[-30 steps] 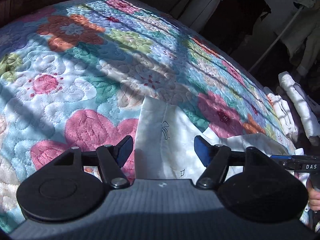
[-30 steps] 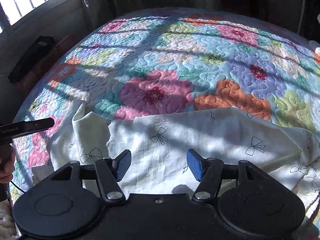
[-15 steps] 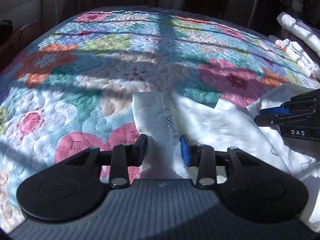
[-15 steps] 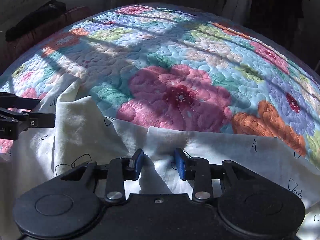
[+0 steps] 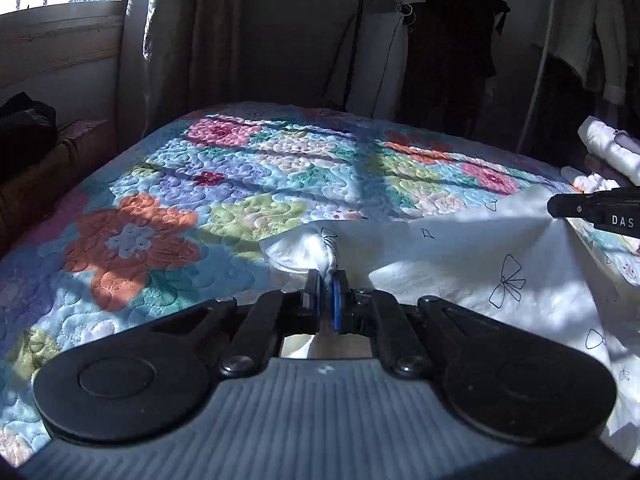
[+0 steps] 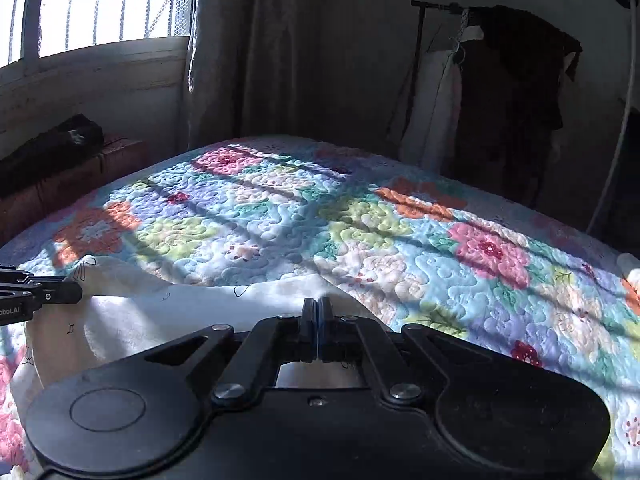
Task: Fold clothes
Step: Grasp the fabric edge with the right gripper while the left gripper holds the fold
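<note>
Since 0.5 s ago both pairs of fingers have closed: left gripper (image 5: 327, 280) and right gripper (image 6: 317, 307) clamp the white garment's (image 5: 460, 264) edge above the quilt (image 5: 248, 184). Risk: thin pinch slips, fold skews.

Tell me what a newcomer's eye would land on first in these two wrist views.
The bright floral quilt fills the bed, striped with sunlight from the barred window at upper left. At the near edge lies a white garment with bow prints, pinched by both grippers: the left gripper is shut on a bunched fold, the right gripper on the cloth's edge. Dark clothes hang on a rack behind the bed.
</note>
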`<state>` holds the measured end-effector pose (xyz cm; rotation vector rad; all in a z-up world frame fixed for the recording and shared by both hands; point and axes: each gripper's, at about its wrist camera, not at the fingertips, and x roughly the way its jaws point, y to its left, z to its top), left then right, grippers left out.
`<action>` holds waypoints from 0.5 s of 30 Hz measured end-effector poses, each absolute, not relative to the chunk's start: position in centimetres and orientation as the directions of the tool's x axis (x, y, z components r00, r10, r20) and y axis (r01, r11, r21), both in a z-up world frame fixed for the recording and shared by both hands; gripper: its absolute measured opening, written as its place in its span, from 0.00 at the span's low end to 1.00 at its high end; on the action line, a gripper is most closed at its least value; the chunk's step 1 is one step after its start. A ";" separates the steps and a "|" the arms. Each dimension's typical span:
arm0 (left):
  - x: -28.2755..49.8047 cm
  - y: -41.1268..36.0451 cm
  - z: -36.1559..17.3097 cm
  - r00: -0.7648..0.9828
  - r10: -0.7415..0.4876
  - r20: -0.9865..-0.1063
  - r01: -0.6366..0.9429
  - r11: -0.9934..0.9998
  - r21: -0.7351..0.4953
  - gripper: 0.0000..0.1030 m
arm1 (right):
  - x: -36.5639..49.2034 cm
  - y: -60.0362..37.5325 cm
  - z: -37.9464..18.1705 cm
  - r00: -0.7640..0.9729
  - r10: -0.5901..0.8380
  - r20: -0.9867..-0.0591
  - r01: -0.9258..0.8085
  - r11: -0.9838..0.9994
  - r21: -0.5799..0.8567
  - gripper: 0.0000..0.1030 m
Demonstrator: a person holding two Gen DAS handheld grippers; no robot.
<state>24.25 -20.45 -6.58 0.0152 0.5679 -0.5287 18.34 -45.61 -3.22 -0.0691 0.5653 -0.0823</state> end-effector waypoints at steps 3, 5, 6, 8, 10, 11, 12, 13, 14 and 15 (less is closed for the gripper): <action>26.1 -20.3 -5.2 0.740 -0.464 -0.487 0.462 0.877 -0.134 0.06 | 19.9 -45.8 -1.7 0.860 -0.087 -0.503 0.061 0.996 -0.068 0.00; 27.5 -20.3 -5.7 0.727 -0.454 -0.516 0.437 0.885 -0.163 0.06 | 20.4 -46.2 -1.5 0.867 -0.079 -0.492 0.062 0.997 -0.050 0.00; 28.1 -20.4 -6.1 0.721 -0.447 -0.530 0.425 0.889 -0.172 0.07 | 19.5 -46.9 -1.8 0.857 -0.090 -0.507 0.077 0.996 -0.046 0.00; 28.1 -20.3 -7.5 0.714 -0.420 -0.561 0.405 0.900 -0.159 0.08 | 17.8 -48.2 -2.5 0.837 -0.110 -0.535 0.106 0.994 -0.039 0.01; 28.1 -20.3 -8.9 0.705 -0.393 -0.590 0.386 0.911 -0.144 0.08 | 16.1 -49.6 -3.2 0.816 -0.130 -0.564 0.135 0.990 -0.033 0.12; 28.1 -20.3 -9.6 0.701 -0.379 -0.605 0.377 0.916 -0.137 0.08 | 15.2 -50.3 -3.5 0.804 -0.139 -0.578 0.149 0.988 -0.030 0.16; 28.1 -20.3 -10.3 0.696 -0.364 -0.619 0.367 0.921 -0.130 0.08 | 14.4 -50.9 -3.9 0.793 -0.148 -0.591 0.164 0.986 -0.028 0.29; 28.1 -20.3 -11.0 0.690 -0.350 -0.633 0.358 0.926 -0.122 0.10 | 13.5 -51.6 -4.2 0.781 -0.157 -0.605 0.178 0.984 -0.025 0.44; 28.1 -20.3 -11.8 0.685 -0.336 -0.647 0.349 0.930 -0.114 0.13 | 12.6 -52.3 -4.6 0.768 -0.166 -0.618 0.193 0.981 -0.023 0.48; 28.2 -20.3 -12.5 0.679 -0.321 -0.660 0.339 0.935 -0.106 0.17 | 11.8 -53.0 -4.9 0.755 -0.174 -0.632 0.207 0.978 -0.022 0.51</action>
